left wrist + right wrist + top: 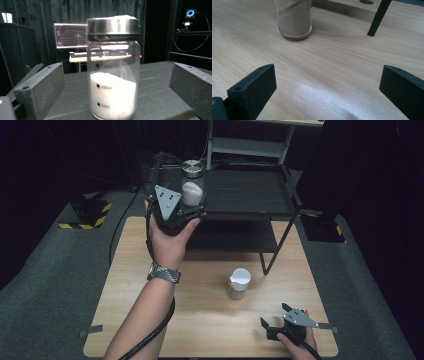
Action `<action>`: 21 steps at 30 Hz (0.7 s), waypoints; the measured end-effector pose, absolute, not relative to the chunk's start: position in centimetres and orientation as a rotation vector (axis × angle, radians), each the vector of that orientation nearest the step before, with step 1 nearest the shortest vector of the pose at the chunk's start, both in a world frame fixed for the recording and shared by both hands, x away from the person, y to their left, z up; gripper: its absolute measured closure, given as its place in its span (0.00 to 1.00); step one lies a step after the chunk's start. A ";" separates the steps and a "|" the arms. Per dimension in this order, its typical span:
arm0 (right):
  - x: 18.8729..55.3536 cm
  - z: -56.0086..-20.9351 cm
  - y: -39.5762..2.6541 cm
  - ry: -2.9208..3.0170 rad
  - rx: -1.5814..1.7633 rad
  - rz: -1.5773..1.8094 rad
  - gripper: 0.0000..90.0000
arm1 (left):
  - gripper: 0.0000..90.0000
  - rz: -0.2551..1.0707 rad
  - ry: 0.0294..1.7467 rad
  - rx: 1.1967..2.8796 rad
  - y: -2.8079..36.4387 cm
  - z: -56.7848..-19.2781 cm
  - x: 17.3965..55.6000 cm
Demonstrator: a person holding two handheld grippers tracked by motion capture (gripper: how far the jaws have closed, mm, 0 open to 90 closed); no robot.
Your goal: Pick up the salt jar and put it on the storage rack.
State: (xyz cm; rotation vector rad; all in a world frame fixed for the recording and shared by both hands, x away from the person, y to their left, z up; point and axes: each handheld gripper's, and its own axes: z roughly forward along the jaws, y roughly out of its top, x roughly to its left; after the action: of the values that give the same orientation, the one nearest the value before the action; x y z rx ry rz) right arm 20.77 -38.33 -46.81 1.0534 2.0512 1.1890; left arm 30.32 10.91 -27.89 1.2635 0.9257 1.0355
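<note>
**Counting two jars, both claws wide**

Holding my left claw (192,206) spread wide, nothing gripped: one lidded jar (113,72) of white powder stands untouched between its jaws on the black rack (250,190). My right claw (272,322) gapes empty; ahead of it, one sand-filled glass (293,18) on the surface (332,65).

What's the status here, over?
Left tool open around jar on black shelf, not gripping. Right tool open, idle over table. Nothing blocking.
</note>
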 end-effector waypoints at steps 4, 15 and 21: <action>20.8 -46.8 -38.3 2.052 1.051 1.188 0.01 | 0.00 1.033 0.909 1.271 11.2 -28.3 29.7; 20.8 -46.8 -38.3 2.052 1.053 1.187 0.01 | 0.00 1.033 0.893 1.286 11.5 -30.2 27.1; 20.8 -46.8 -38.3 2.052 1.051 1.186 0.01 | 0.00 1.017 0.890 1.295 12.0 -32.4 25.6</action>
State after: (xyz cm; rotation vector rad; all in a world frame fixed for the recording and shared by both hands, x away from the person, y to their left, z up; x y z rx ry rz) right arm 20.76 -38.30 -46.81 1.0512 2.0520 1.1864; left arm 25.55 11.97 -32.35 1.2950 0.8901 1.0170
